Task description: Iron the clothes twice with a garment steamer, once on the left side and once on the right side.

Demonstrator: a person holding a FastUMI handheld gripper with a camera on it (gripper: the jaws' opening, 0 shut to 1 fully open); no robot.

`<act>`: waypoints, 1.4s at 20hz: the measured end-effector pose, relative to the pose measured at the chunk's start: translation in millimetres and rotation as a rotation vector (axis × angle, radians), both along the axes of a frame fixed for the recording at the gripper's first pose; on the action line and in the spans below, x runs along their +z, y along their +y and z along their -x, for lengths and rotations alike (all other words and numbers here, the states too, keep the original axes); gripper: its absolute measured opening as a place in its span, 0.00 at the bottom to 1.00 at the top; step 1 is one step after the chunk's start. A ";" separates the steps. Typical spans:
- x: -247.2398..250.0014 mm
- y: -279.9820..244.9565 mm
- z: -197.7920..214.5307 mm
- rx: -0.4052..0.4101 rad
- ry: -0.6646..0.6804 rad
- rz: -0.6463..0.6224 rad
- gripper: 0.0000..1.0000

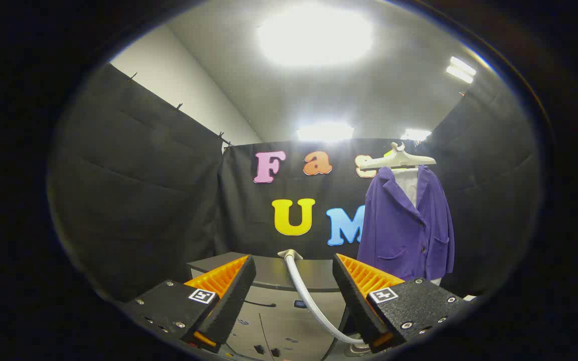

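While tongs (294,281) gape, hose (309,301) runs between them.

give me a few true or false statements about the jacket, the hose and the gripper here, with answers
1. The purple jacket hangs on a hanger. True.
2. The gripper is shut on the hose. False: its fingers are spread apart, and the hose runs through the gap between them.
3. The jacket lies folded on the cabinet. False: it hangs upright, beyond the fingers, beside the cabinet.
4. The hose curves from the cabinet's top toward the fingers. True.
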State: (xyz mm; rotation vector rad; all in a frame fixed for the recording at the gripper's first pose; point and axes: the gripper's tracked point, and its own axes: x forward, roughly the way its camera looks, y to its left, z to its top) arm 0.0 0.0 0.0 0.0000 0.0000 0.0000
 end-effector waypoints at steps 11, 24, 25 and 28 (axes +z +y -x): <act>-19.5 1.4 -27.4 -0.039 0.057 0.000 0.95; 1.0 -3.8 -30.3 -0.052 0.040 -0.081 0.95; 6.2 -8.7 -32.5 -0.064 0.038 -0.077 0.95; 30.9 -14.1 -43.0 -0.064 0.007 -0.071 0.95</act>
